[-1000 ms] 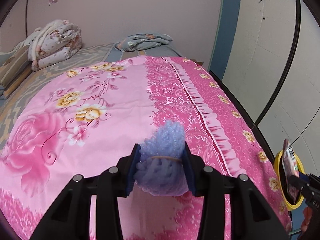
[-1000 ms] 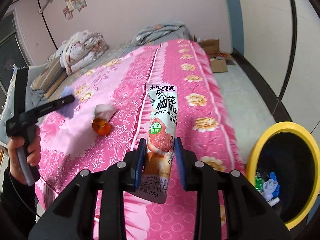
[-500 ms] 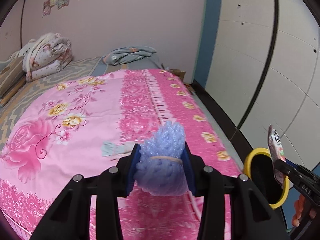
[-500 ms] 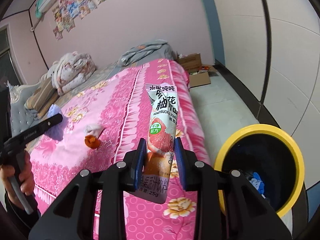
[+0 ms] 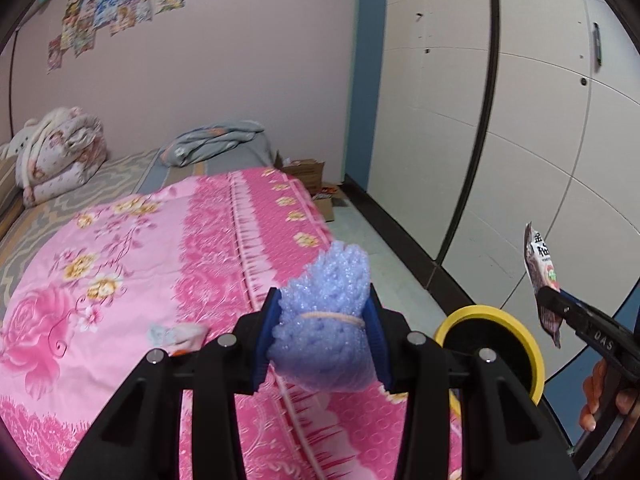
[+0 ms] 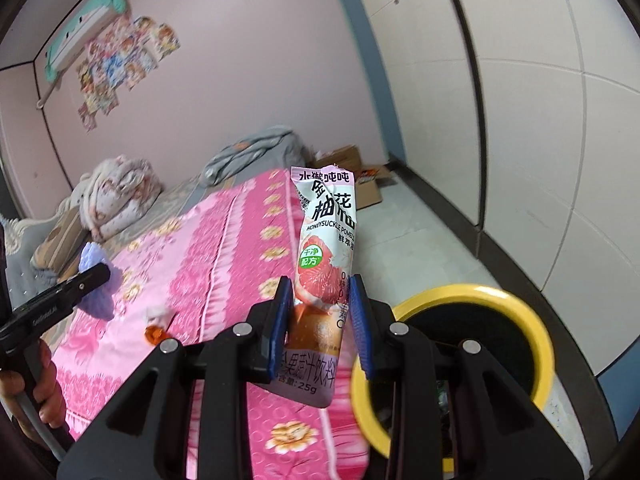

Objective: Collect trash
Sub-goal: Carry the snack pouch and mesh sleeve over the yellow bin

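A: Left wrist view first. My left gripper (image 5: 322, 334) is clamped on a crumpled lilac bubble-wrap wad bound by a thin rubber band (image 5: 326, 322), both blue pads pressed into its sides.

B: Where is that over?

A: Above the edge of the pink floral bedspread (image 5: 132, 264). Just beyond it on the floor I see the round yellow-rimmed black trash bin (image 5: 520, 344), beside the bed. On the spread, left of my fingers, lies a small pale crumpled scrap with an orange bit (image 5: 180, 338).

B: And the other tool?

A: At the right edge, the right gripper (image 5: 550, 302) pinches a printed sachet, held up near the white panelled wall (image 5: 520, 120).

B: Right wrist view?

A: My right gripper (image 6: 320, 320) grips a tall pink-and-white pomelo drink-powder sachet (image 6: 326, 248), standing upright between the pads, its lower end hanging below them. The bin (image 6: 544, 340) sits to the right, mouth open, some litter dimly inside. Far left, the left gripper (image 6: 90, 280) carries the lilac wad over the bed, a hand (image 6: 46, 392) on its handle. The orange scrap (image 6: 156, 330) rests on the spread between us.

B: Background?

A: Folded quilts (image 6: 116, 196) at the bed's far end, cardboard boxes (image 6: 360, 184) on the floor.
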`<state>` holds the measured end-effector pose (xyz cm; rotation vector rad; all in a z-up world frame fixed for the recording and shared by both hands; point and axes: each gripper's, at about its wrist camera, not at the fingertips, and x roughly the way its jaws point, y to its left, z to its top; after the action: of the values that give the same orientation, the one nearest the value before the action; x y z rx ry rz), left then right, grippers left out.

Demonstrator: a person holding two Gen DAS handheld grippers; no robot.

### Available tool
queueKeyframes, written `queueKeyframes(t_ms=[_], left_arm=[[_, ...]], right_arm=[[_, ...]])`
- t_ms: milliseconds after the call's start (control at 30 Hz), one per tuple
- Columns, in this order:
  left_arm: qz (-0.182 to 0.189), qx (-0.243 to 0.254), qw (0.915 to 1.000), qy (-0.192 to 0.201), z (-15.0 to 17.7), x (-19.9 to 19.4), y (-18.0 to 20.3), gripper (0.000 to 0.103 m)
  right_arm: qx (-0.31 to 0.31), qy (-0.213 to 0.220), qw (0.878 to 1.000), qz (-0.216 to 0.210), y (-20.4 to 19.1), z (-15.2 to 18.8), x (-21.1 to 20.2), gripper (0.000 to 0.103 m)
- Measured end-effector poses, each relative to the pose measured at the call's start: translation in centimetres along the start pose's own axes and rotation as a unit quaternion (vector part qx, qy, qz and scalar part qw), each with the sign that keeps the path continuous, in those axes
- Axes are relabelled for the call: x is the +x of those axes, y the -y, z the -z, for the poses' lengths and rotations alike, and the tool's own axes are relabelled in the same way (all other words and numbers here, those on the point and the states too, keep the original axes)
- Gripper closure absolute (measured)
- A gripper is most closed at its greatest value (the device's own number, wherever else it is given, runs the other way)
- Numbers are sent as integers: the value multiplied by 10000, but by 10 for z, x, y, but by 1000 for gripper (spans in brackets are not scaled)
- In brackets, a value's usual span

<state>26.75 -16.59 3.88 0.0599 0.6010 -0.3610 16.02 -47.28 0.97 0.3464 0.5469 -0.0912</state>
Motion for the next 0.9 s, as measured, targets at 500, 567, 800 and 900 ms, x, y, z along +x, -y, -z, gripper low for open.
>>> queueKeyframes(t_ms=[500, 567, 800, 900], left_arm=[[511, 356, 9979, 186, 1, 20, 66, 64], [588, 398, 9974, 146, 7, 27, 74, 64], [858, 632, 9943, -62, 25, 58, 107, 64], [940, 697, 9930, -174, 29, 73, 121, 64]], right_arm=[[298, 36, 9984, 480, 54, 5, -9, 75], [379, -59, 9978, 547, 63, 12, -3, 75], [584, -80, 9941, 912, 87, 32, 5, 75], [703, -118, 9926, 984, 97, 40, 10, 75]])
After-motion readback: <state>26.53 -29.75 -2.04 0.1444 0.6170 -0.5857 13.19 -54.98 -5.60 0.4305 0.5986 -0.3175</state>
